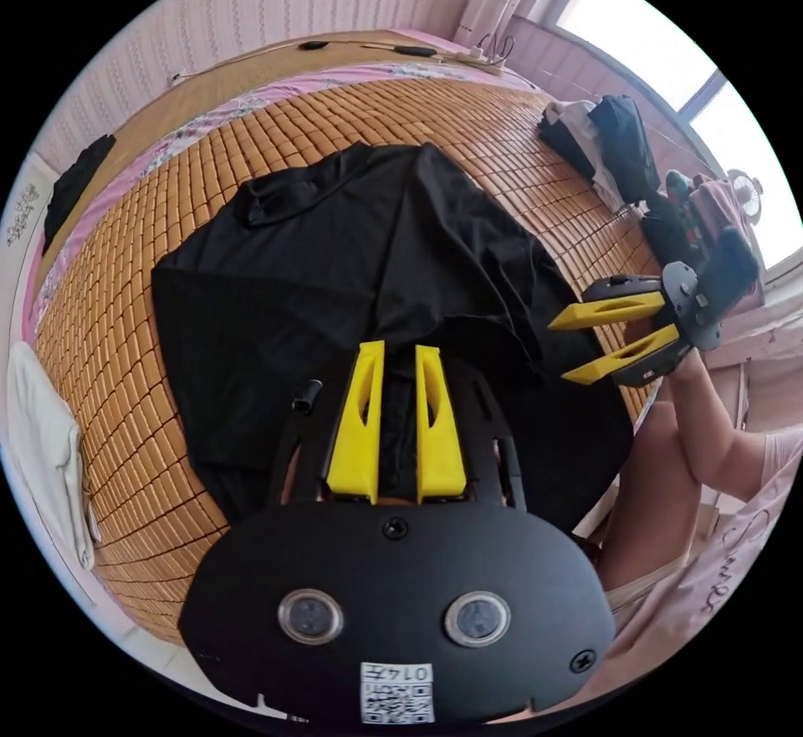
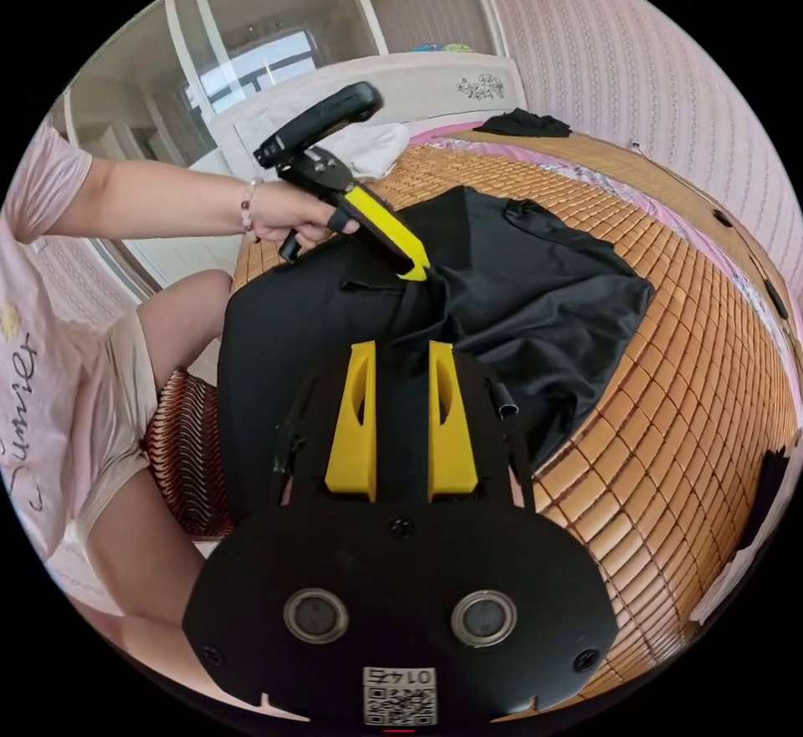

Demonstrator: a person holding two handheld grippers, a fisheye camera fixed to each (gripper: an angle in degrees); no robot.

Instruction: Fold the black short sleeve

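Matte black shirt (image 1: 335,268) rumpled across slatted bamboo mat (image 1: 125,335).

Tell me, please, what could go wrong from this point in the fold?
The left gripper pinches only a small bunch of the black shirt, so the cloth may slip out when lifted. The right gripper hangs open off the fabric, so a one-sided pull could skew the shirt on the bamboo mat.

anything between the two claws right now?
Black shirt fabric: in the right gripper view it spans from the left claw, pinching a ridge, to the right claw; nothing else lies between.
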